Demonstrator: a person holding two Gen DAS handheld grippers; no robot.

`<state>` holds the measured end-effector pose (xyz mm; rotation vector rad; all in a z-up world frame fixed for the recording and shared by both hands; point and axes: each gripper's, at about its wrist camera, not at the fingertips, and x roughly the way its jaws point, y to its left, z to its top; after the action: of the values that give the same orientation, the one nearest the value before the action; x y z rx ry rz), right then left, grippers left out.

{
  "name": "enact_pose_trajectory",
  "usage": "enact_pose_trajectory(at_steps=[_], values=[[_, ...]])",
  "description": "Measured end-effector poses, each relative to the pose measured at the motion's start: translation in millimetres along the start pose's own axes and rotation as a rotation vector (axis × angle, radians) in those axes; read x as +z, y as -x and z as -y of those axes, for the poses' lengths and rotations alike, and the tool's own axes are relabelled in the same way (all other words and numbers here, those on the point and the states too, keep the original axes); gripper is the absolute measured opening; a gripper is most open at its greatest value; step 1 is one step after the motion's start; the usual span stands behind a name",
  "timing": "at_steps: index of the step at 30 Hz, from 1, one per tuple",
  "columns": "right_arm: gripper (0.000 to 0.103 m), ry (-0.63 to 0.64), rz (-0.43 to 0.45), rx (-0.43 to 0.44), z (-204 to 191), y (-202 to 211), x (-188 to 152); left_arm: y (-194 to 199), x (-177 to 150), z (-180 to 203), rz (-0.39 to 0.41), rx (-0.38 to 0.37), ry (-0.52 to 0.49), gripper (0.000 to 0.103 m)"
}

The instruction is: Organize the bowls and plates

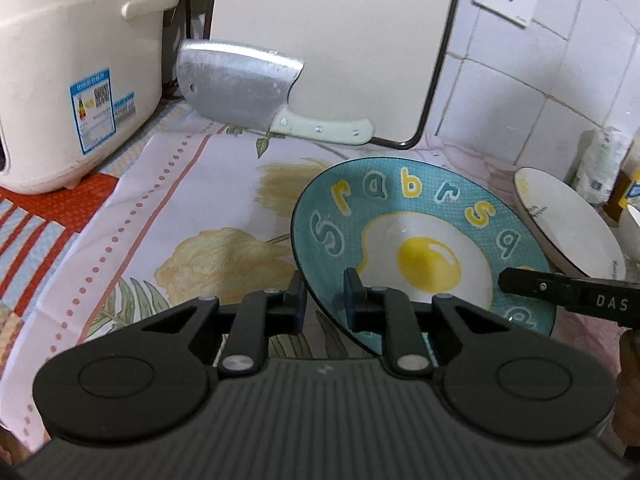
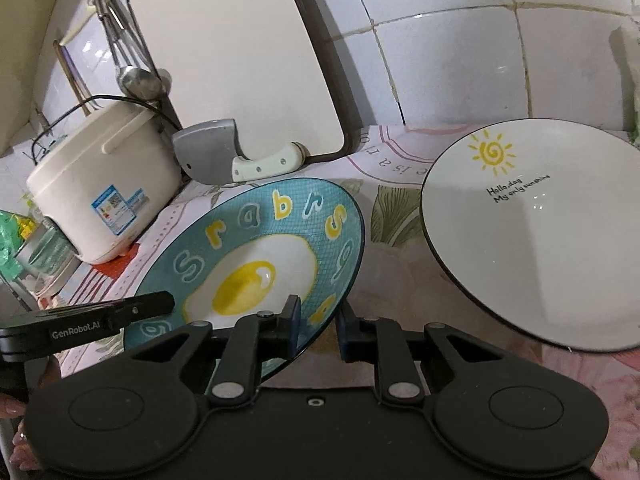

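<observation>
The black two-finger left gripper (image 1: 325,298) and the black two-finger right gripper (image 2: 319,322) both point slightly downward with jaws closed, each pinching the rim of the same teal round ceramic plate with a fried-egg picture (image 1: 420,240) from opposite sides.

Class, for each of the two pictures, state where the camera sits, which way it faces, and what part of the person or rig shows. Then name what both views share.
Left wrist view: sits on the left gripper, looking forward and down along its fingers at the egg plate, whose near-left rim they clamp; the right gripper's finger enters at right.
Right wrist view: sits on the right gripper, clamping the same plate's right rim; a fingertip shows bottom left.
Shared: egg plate, white sun plate, cleaver, rice cooker, cutting board.
</observation>
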<state>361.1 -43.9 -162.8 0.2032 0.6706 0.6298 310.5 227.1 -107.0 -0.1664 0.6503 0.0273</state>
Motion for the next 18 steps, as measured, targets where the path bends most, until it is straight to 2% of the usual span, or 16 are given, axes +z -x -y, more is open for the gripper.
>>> enact_pose_trajectory(at_steps=[11, 18], values=[[0.023, -0.002, 0.028, 0.019, -8, 75, -12, 70, -7, 42, 0.025, 0.0, -0.048, 0.017], [0.024, -0.001, 0.049, 0.018, -4, 121, -14, 106, -7, 70, 0.041, -0.043, -0.071, 0.017]])
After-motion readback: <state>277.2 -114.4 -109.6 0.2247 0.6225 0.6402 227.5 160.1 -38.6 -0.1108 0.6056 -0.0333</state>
